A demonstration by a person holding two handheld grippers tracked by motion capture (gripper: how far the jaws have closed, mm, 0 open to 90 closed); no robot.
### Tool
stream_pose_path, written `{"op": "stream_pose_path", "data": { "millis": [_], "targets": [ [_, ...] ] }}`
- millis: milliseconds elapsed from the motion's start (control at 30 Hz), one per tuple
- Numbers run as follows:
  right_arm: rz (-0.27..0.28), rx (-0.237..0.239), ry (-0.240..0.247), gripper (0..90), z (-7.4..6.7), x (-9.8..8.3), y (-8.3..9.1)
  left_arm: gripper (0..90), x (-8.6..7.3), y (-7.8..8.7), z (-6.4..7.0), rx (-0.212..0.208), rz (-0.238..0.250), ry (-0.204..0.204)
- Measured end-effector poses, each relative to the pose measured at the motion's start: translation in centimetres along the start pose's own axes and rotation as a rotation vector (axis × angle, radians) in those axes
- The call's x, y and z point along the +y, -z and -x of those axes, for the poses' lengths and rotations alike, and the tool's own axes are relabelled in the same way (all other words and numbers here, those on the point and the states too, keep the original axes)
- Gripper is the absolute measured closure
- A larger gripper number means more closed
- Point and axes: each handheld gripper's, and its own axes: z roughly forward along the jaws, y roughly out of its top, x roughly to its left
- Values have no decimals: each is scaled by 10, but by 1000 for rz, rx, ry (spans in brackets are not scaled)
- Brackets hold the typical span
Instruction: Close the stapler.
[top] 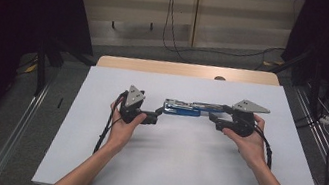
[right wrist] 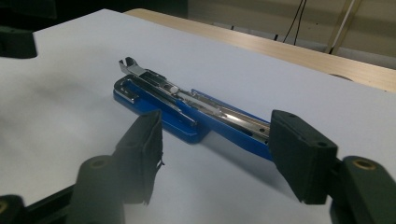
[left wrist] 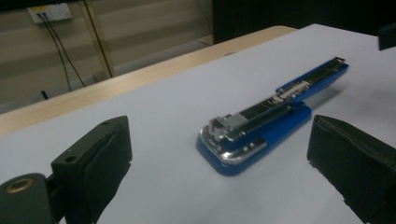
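Note:
A blue stapler point(top: 184, 108) with a chrome magazine lies near the middle of the white table top point(top: 180, 166), its upper arm swung open and lifted off the base. My left gripper point(top: 159, 114) is at its left end, open, and the stapler's point(left wrist: 243, 135) rounded base end lies just ahead of the wide gap between the jaws. My right gripper point(top: 216, 120) comes in from the right. In the right gripper view the raised arm of the stapler point(right wrist: 187, 105) runs in between that gripper's point(right wrist: 217, 133) jaws; the left pad stands clear of it.
A wooden table strip point(top: 181, 69) with a round cable hole point(top: 219, 78) borders the far edge. Beyond it are a panelled wall, hanging cables point(top: 170, 17) and a wall socket point(left wrist: 49, 12). Dark curtains flank both sides, and metal rails point(top: 18, 139) run along the floor.

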Motion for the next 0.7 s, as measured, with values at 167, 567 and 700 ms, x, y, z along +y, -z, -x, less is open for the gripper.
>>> {"op": "stream_pose_path", "data": {
  "millis": [167, 567, 700],
  "targets": [
    [-4, 7, 8, 477, 0, 0, 0, 65, 1, -10, -1, -35, -15, 35],
    [-15, -43, -20, 784, 10, -11, 0, 48, -8, -18, -2, -66, -58, 43],
    [-24, -38, -19, 894, 15, -13, 2, 55, -9, -20, 0, -70, -64, 36]
  ]
}}
